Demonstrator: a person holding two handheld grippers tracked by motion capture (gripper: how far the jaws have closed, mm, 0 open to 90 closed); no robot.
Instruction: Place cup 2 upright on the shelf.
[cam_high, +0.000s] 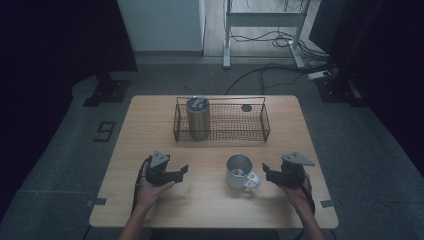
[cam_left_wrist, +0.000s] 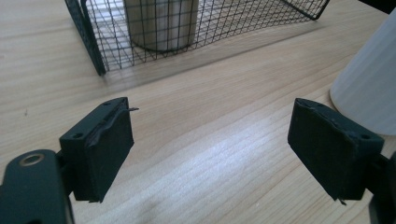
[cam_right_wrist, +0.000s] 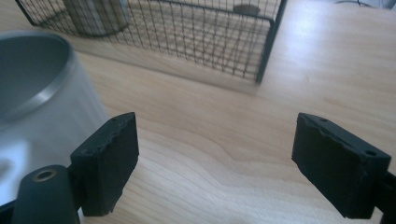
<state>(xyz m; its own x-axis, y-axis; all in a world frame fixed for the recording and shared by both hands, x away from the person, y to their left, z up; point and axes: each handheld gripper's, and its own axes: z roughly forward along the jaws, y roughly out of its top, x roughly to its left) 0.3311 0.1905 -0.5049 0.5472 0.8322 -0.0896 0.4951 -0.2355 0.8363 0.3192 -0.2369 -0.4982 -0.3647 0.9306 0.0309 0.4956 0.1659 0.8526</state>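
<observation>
Wire basket (cam_high: 221, 122) partly veils what seems a tumbler (cam_high: 198, 117)

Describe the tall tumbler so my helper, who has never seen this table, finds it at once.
Start at the wooden table, then go to the black wire basket along its far edge. The tall tumbler stands upright in that basket's left end. Unlike the short, open, handled metal mug out on the bare tabletop, it is a tall handleless cylinder with a lid on top.

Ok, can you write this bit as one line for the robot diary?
left gripper: open, empty | right gripper: open, empty | mug: on table between them | tumbler: upright in wire basket
</observation>
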